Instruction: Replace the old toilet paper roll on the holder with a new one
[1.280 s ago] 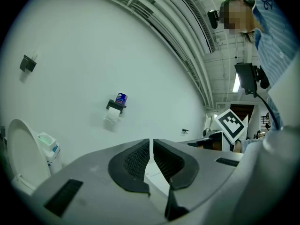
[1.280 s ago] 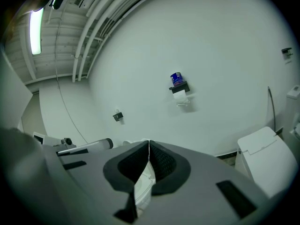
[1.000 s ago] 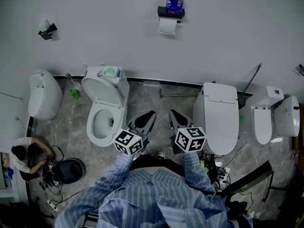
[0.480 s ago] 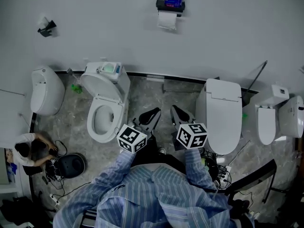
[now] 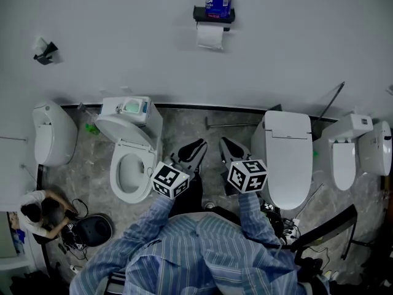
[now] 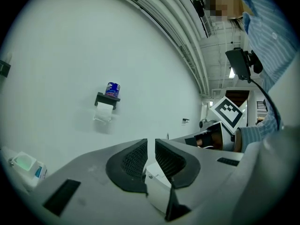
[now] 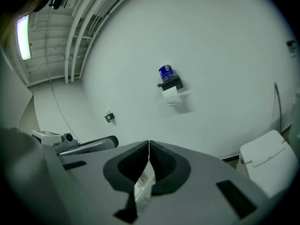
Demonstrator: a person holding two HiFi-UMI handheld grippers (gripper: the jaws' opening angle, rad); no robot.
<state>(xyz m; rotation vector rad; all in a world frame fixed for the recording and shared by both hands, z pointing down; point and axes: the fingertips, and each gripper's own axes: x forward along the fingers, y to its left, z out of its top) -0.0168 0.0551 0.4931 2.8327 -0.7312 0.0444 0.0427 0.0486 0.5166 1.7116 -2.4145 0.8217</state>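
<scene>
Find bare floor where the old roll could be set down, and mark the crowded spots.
Free: the floor between the open toilet and the closed toilet, except a thin rod near the wall. Crowded: the lower left corner, with a crouching person and cables.

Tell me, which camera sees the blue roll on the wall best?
The head view: the blue roll looks biggest there, standing on the holder. Both gripper views show it too, only smaller.

The white old roll [image 5: 210,37] is hung beneath the black wall holder [image 5: 214,16]. A blue-wrapped new roll [image 5: 218,2] is stood upright on top.
</scene>
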